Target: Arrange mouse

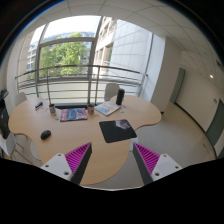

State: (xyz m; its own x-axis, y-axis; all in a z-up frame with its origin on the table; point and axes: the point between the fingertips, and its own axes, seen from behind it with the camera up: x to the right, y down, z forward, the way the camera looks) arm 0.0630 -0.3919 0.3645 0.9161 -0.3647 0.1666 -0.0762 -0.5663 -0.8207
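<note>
Probably an office: curved wooden desk (70,140), mouse pad (118,129), papers (73,114), large window (70,55) behind.

The rounded pale wooden table (80,135) sits ahead of the gripper (113,160), whose parted fingers hang apart above its near edge with nothing between them. On it, the flat black rectangular mouse pad (118,129) lies just beyond the fingers, and the small dark mouse (45,134) sits well apart to its left. Farther back lie the open colourful magazine (72,115) and, right of it, the stack of white papers (108,108).

The wooden table (90,140) carries a mouse (45,134), mousepad (118,129) and books (73,114).
</note>
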